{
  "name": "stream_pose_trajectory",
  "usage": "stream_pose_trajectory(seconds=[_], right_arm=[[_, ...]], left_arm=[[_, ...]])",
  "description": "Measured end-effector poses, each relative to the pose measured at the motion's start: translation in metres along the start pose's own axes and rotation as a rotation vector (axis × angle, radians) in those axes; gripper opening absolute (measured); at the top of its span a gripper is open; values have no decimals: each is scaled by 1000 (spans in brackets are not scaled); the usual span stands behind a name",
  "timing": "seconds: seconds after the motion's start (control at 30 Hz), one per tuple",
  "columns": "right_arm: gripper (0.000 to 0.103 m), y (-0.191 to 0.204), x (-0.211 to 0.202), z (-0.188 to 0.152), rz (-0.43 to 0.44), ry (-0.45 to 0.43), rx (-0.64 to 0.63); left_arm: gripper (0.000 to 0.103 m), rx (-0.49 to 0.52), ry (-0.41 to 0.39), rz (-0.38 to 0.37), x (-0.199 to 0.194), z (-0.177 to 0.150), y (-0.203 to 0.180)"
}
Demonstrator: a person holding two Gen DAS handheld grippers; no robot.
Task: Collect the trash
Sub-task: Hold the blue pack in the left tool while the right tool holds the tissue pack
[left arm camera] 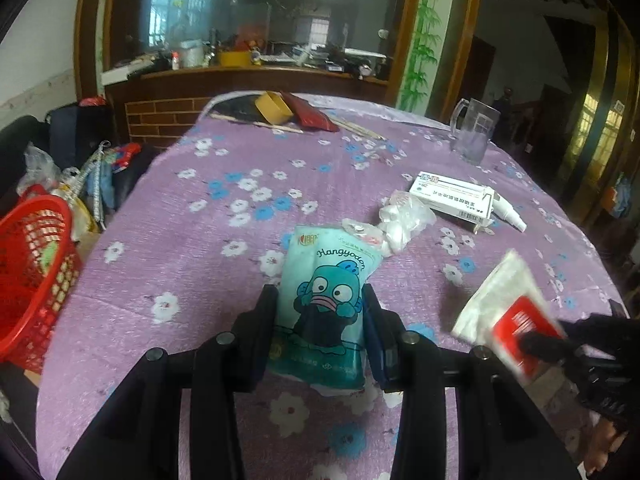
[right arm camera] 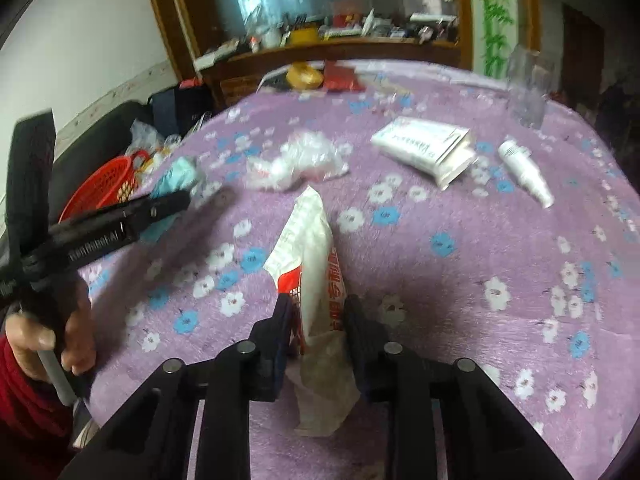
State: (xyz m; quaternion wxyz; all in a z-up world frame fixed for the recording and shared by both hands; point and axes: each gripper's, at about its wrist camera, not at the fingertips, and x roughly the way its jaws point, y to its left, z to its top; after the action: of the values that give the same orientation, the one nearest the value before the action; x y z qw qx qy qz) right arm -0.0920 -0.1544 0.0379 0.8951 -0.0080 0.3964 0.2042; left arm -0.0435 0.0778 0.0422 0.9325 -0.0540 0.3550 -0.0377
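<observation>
Left gripper (left arm camera: 320,296): jaws clamped on a teal tissue pack (left arm camera: 326,292) printed with a cartoon fish, gripped by its lower half, the top sticking forward past the fingertips above the purple floral tablecloth (left arm camera: 224,264). Far off to the left of these tongs, past the table edge, a red mesh basket (left arm camera: 34,268) with something green and yellow inside. Forward and just right of the pack's top, a crumpled clear plastic wrapper (left arm camera: 404,220) lies on the cloth. Beyond that, further right, a white medicine box (left arm camera: 452,196) with a small white bottle (left arm camera: 510,216) just beside its right end. Far ahead, a clear glass mug (left arm camera: 474,130) stands upright.

Right gripper (right arm camera: 316,310): jaws pressed together on a white and red wrapper (right arm camera: 310,264), held on edge, its tip pointing forward. To its left, the left tongs cross the view, blurred, in a person's hand (right arm camera: 52,332). Ahead and slightly left lies the plastic wrapper (right arm camera: 296,160); ahead right, the box (right arm camera: 424,146), then the bottle (right arm camera: 524,170).
</observation>
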Motion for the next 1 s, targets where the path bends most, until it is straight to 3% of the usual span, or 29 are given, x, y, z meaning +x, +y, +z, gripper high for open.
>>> stream_pose_trajectory(seconds=[0.2, 0.33, 1.0], right_arm=[[29, -3, -34, -3, 17, -129, 117], [29, 4, -51, -6, -8, -180, 127], [29, 17, -91, -20, -17, -230, 148]], left_arm=[[39, 2, -75, 21, -30, -3, -10], [39, 14, -99, 21, -43, -9, -21], [40, 42, -137, 80, -76, -27, -37]])
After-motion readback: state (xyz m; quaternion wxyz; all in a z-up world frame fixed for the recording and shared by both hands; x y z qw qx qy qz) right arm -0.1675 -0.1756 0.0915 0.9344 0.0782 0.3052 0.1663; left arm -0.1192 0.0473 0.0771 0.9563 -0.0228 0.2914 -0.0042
